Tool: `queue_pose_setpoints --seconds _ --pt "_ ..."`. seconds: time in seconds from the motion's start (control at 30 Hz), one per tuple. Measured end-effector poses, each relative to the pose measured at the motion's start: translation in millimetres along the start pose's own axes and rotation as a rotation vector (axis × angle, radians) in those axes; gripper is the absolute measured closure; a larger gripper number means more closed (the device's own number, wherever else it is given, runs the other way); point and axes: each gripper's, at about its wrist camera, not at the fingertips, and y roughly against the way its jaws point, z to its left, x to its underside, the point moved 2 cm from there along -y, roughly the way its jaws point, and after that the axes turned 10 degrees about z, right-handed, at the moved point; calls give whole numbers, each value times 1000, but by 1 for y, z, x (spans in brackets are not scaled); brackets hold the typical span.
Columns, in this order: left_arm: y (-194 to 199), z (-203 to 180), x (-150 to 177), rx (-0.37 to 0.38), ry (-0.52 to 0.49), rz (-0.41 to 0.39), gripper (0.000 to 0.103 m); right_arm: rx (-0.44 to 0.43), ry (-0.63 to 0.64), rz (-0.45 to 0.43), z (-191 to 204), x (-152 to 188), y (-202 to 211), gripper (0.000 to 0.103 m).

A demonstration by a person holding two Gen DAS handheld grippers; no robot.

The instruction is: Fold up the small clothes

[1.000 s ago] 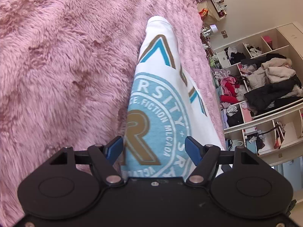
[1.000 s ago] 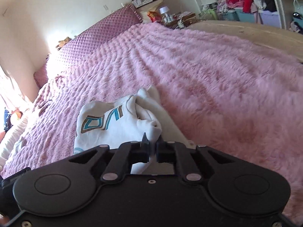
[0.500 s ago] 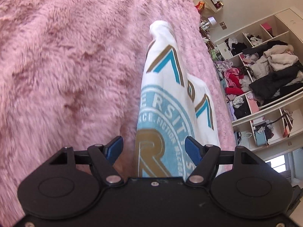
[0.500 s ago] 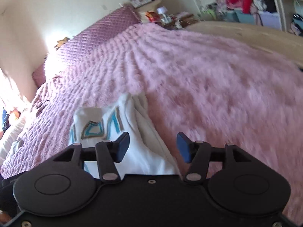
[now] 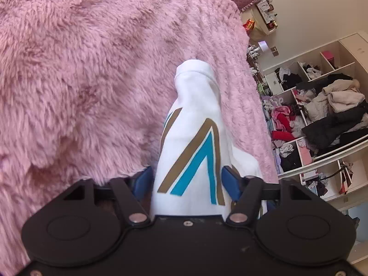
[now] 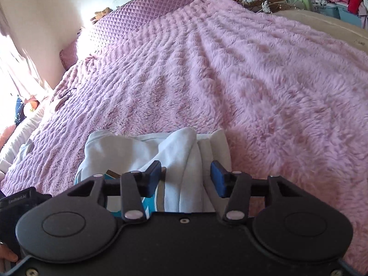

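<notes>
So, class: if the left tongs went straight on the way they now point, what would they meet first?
The white printed shirt, which already lies between the open left tongs. Beyond it comes the pink furry blanket, though depth is unclear.

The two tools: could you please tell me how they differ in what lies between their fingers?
Left tool: its fingers flank the printed face of the white shirt, with brown and teal stripes. Right tool: its fingers flank a plain, bunched white fold of the shirt; the teal print lies off to one side. Shared: both are open, over the pink blanket.
</notes>
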Motion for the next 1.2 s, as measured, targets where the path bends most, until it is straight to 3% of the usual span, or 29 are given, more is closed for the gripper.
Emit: queue_pose_setpoints --seconds 0.03,0.1,0.17,0.3,0.33,0.43,0.53,0.7,0.73,0.77,0.8,0.83,0.87,0.9,1.0,1.07,1.13,1.2 --pt "0 -3 -2 -19 -3 -15 68 14 24 -2 2 -1 0 92" --pt "5 -11 -4 21 -45 -50 78 9 20 -67 5 -4 15 96" --pt "6 -17 -5 43 -129 -75 80 33 -31 -149 2 -2 33 96" --pt "-19 -8 -16 -21 -106 -7 75 61 -92 -48 -19 10 2 96" --pt "-22 -3 -19 -12 -86 6 73 64 -93 -40 -22 13 -3 92" --pt "-22 0 -30 10 -52 17 64 48 -129 -57 -25 10 2 60" --pt "-22 -5 -46 -21 -61 -27 53 -8 -110 -57 -24 -4 6 57" --pt "-48 -10 -76 11 20 -9 53 -17 -115 -3 -20 -26 -14 57" --pt "-52 -11 -79 19 22 -8 61 -21 -117 6 -19 -28 -17 59" --pt "-55 -13 -82 32 23 -12 89 -15 -120 9 -19 -29 -19 75" --pt "-56 -15 -84 57 20 -15 99 6 -112 4 -17 -30 -19 87" --pt "-53 -18 -86 96 17 -48 102 8 -100 -5 -15 -31 -16 91" --pt "-46 -20 -87 135 -11 -100 103 1 -76 -40 -10 -32 -8 92" --pt "-44 -24 -87 127 -52 -132 103 6 -38 -73 -6 -32 -1 94" --pt "-63 -18 -96 27 -41 -82 102 68 -28 -27 -9 -35 -16 94" --pt "-75 -6 -97 -38 -18 -39 94 109 -21 20 -18 -32 -36 92" --pt "-78 -4 -98 -40 -17 -24 93 94 -40 42 -26 -28 -45 91" --pt "-71 -6 -99 -11 0 -14 83 45 -80 34 -30 -29 -36 83"
